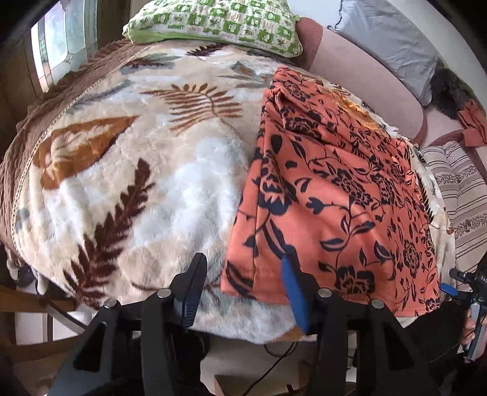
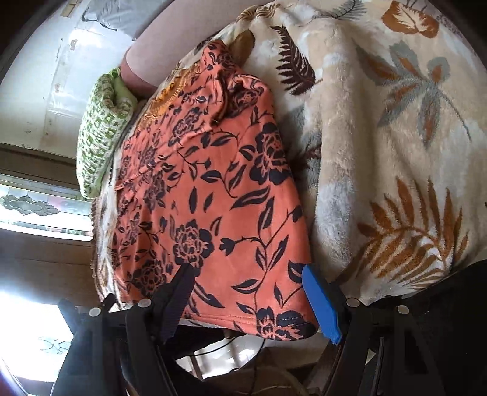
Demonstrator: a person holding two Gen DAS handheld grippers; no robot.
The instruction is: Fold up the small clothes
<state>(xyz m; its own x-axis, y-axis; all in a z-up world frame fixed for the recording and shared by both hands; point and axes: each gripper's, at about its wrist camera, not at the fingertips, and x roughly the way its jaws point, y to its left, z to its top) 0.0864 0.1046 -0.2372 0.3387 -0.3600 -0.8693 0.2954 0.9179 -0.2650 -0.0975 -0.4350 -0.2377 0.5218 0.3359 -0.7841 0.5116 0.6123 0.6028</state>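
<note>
Both tools stand at the near edge of the fluffy cream blanket with brown leaf prints (image 1: pixel 127 189). The left gripper (image 1: pixel 242 271) is spread wide and empty at the hem corner; the right gripper (image 2: pixel 246 283) also gapes, straddling the hem without pinching. The orange garment with dark flower print (image 1: pixel 328 189) lies flat, seemingly ready for a fold toward the far green patterned pillow (image 1: pixel 213 21).

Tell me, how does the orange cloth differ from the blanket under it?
The cloth is orange with dark flowers; the blanket is cream with brown leaves. The cloth looks thin and smooth, the blanket thick and fluffy. The cloth is far smaller, covering only part of the blanket. Both carry plant prints.
</note>
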